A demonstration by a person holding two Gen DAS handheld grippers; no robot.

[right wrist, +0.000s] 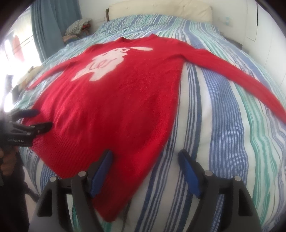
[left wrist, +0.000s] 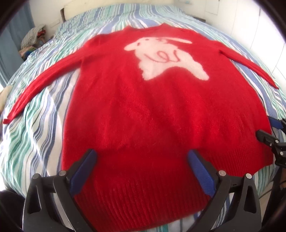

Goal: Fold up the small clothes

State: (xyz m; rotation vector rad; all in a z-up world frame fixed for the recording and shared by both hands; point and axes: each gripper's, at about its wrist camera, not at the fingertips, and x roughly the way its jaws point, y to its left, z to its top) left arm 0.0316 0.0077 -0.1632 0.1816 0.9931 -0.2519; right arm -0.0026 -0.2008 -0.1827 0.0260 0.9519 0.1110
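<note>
A red sweater (left wrist: 146,110) with a white animal on its chest lies flat, front up, on the striped bed, both sleeves spread out to the sides. It also shows in the right wrist view (right wrist: 114,110). My left gripper (left wrist: 142,155) is open and empty, its jaws wide apart above the ribbed hem near the sweater's middle. My right gripper (right wrist: 145,155) is open and empty over the hem's right corner, one finger over the sweater and the other over the bedcover. The right gripper shows at the right edge of the left wrist view (left wrist: 268,130). The left gripper shows at the left of the right wrist view (right wrist: 42,119).
The bed (right wrist: 223,125) has a blue, green and white striped cover. A pile of clothes (left wrist: 34,38) sits beside the bed at the far left. A blue curtain (right wrist: 53,23) hangs at the left. A cream headboard (right wrist: 160,9) stands at the far end.
</note>
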